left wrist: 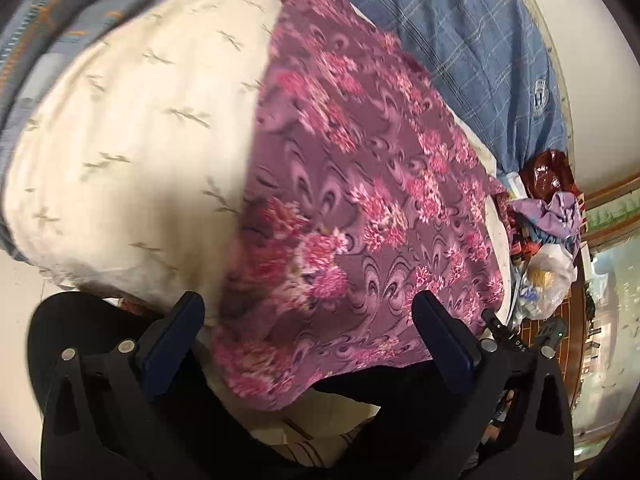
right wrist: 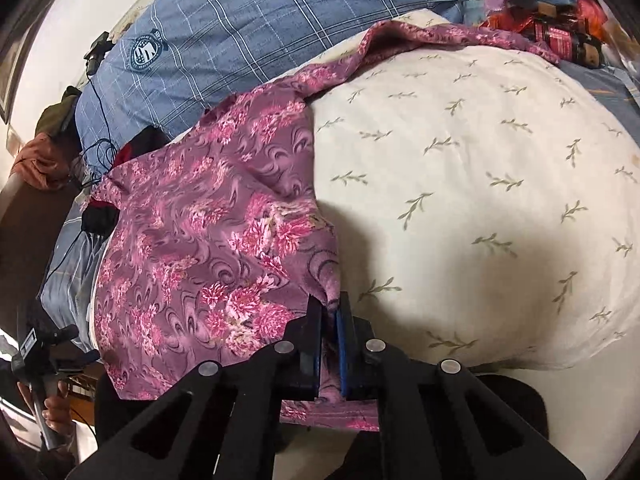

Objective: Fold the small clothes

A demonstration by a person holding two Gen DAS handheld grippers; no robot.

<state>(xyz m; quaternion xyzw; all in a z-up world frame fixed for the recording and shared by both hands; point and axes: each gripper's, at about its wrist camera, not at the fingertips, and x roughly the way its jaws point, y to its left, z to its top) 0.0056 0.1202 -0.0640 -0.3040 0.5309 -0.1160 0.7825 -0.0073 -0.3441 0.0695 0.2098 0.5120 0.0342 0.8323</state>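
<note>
A purple cloth with pink flowers (left wrist: 352, 200) lies spread over a cream pillow with a green sprig print (left wrist: 132, 140). My left gripper (left wrist: 308, 320) is open, its blue-padded fingers (left wrist: 176, 336) wide apart over the cloth's near edge, holding nothing. In the right wrist view the same purple cloth (right wrist: 208, 240) covers the left part of the cream pillow (right wrist: 460, 200). My right gripper (right wrist: 330, 312) is shut on a bunched edge of the purple cloth, which runs down between its fingers.
A blue checked quilt with a round badge (left wrist: 472, 52) lies behind the pillow and also shows in the right wrist view (right wrist: 240, 32). Plastic bags and clutter (left wrist: 548, 240) are piled at the right. Cables and a black device (right wrist: 96, 216) lie at the cloth's left edge.
</note>
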